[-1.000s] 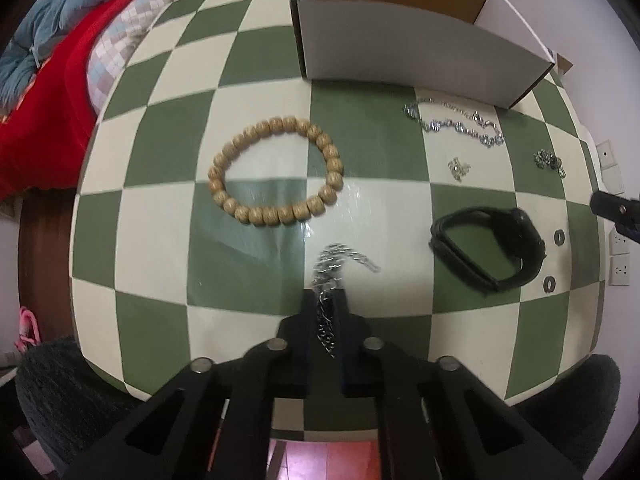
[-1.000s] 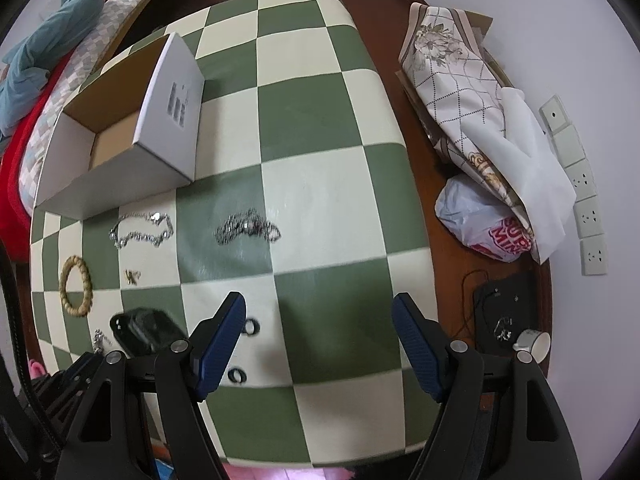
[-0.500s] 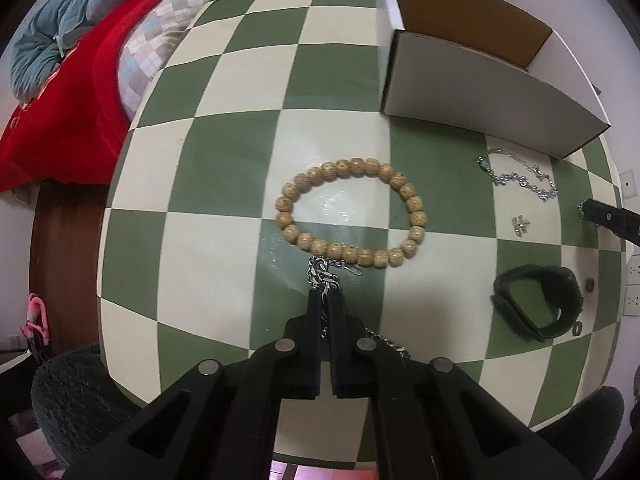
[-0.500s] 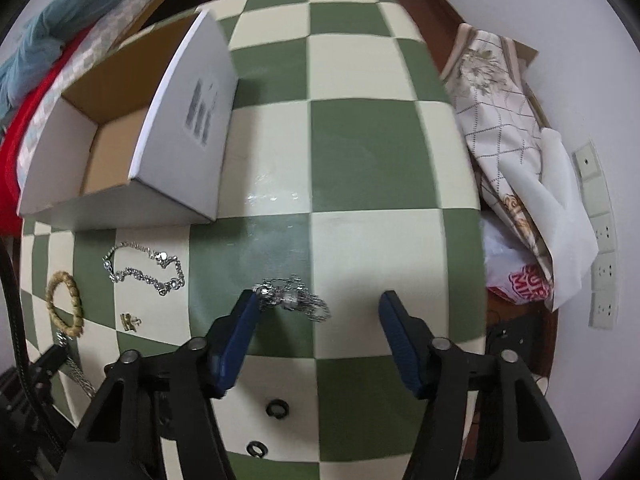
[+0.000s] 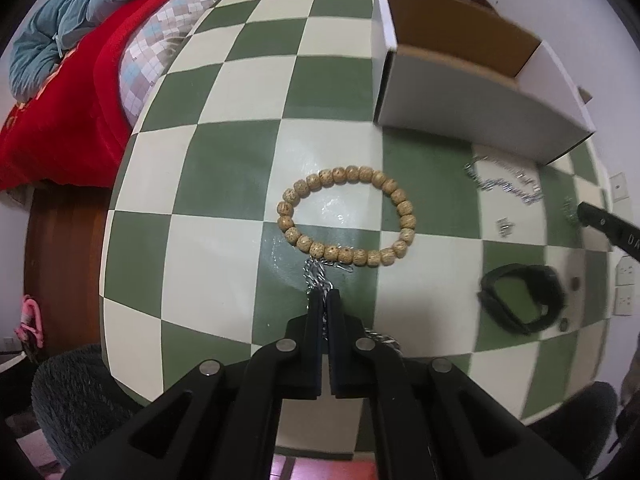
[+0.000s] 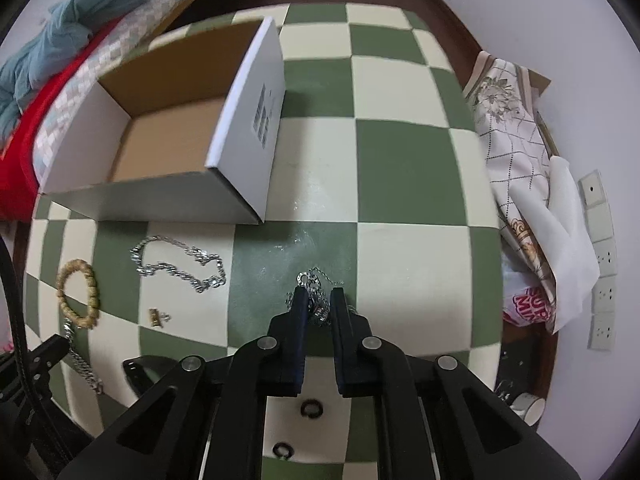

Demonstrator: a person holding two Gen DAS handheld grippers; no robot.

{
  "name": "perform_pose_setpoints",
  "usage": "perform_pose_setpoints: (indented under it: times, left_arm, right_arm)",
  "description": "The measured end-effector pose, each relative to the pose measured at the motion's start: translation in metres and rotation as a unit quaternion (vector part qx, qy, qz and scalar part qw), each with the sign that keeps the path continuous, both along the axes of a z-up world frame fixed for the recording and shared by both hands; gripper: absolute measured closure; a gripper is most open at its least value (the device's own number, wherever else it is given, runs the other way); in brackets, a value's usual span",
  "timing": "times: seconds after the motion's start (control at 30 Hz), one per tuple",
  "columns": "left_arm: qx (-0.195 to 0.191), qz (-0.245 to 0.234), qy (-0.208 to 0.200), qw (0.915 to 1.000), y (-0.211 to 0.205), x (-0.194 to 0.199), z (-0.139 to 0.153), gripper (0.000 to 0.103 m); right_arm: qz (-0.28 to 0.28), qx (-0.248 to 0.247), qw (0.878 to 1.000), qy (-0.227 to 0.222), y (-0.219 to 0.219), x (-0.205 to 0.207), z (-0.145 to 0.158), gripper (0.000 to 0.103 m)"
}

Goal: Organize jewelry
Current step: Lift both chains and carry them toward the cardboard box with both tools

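Observation:
My left gripper is shut on a thick silver chain, just below the wooden bead bracelet; the chain's end trails behind the fingers. The jaws of my right gripper are closing, and a thin silver chain is bunched between the pads, which press on it. A silver link bracelet and a small gold earring lie to the left of the right gripper. The open white cardboard box stands behind them with nothing showing inside.
A black watch band lies at the right. Two small dark rings sit under the right gripper. Bedding borders the table's left; folded cloth and a plastic bag lie on the floor to its right, by wall sockets.
The left gripper slid across the table with its chain, stopping beside the bead bracelet. The right gripper moved forward over the thin chain, and its jaws went from wide apart to nearly together.

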State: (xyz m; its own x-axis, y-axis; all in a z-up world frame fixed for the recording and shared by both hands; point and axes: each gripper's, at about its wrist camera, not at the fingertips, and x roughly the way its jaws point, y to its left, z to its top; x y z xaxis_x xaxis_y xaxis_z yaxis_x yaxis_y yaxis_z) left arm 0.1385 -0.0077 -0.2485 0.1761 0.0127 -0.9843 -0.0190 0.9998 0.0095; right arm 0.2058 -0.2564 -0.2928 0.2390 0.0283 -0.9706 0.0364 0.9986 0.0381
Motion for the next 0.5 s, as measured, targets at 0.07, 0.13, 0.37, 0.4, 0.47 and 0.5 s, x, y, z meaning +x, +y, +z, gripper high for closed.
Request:
perform_pose_setpoints:
  times: [0.07,0.13,0.37,0.4,0.47,0.5]
  left_arm:
    - [-0.01,0.0,-0.006,0.9999,0.002,0.0,0.013,0.103]
    - [-0.018,-0.002,-0.016,0.9997,0.004,-0.001,0.028,0.103]
    - [-0.032,-0.014,-0.064,0.9973,0.009,0.0,0.085,0.103]
    - [-0.032,-0.017,-0.071,0.9968,0.009,0.0,0.093,0.103]
    - [-0.037,-0.02,-0.087,0.9953,0.01,0.004,0.108,0.103]
    - [-0.044,-0.019,-0.092,0.9946,0.01,0.004,0.116,0.103]
  right_arm:
    - [-0.007,0.014,1.0,-0.011,-0.003,-0.007,0.013,0.092]
    - [-0.016,0.029,0.999,-0.023,-0.006,-0.013,0.028,0.092]
    - [-0.029,0.079,0.994,-0.066,-0.011,-0.028,0.087,0.093]
    - [-0.029,0.085,0.993,-0.071,-0.011,-0.027,0.094,0.093]
    - [-0.026,0.091,0.992,-0.083,-0.01,-0.029,0.112,0.093]
    - [-0.023,0.091,0.992,-0.088,-0.009,-0.029,0.119,0.093]
